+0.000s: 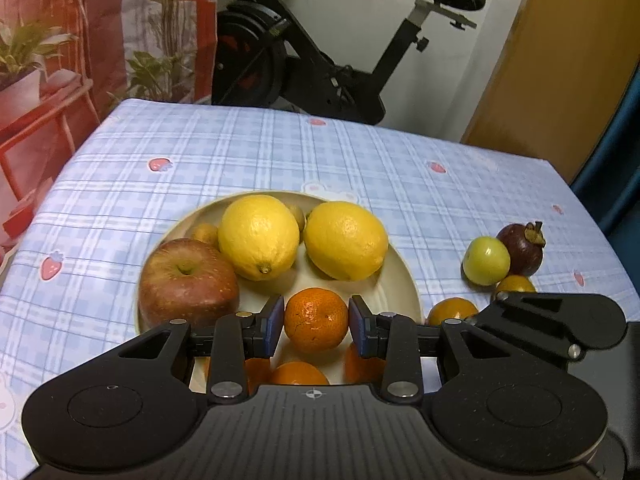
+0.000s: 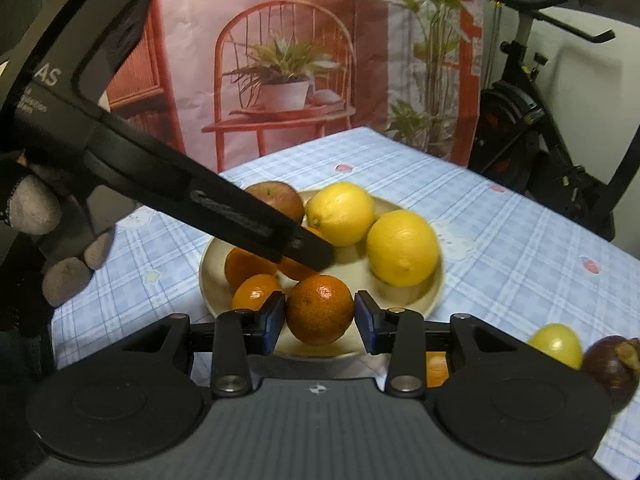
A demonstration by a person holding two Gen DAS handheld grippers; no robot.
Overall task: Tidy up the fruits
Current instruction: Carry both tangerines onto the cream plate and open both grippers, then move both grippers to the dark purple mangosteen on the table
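Both tongs are clenched on fruit: the left gripper (image 1: 316, 323) grasps a mandarin (image 1: 316, 319) between its blue pads, and the right gripper (image 2: 320, 316) grasps another mandarin (image 2: 319, 309), each held above the near rim of the cream plate (image 1: 400, 276). On that plate, an apple (image 1: 188, 280) lies at nine o'clock and two lemons (image 1: 259, 236) at twelve. Off the plate at three o'clock, on the checked tablecloth (image 1: 240, 148), sit a green fruit (image 1: 486, 260), a mangosteen (image 1: 520, 248) and more mandarins.

Yellow lemons (image 1: 258, 236); orange tangerine (image 1: 316, 319); cream plate (image 1: 404, 280); blue plaid tablecloth (image 1: 240, 152)
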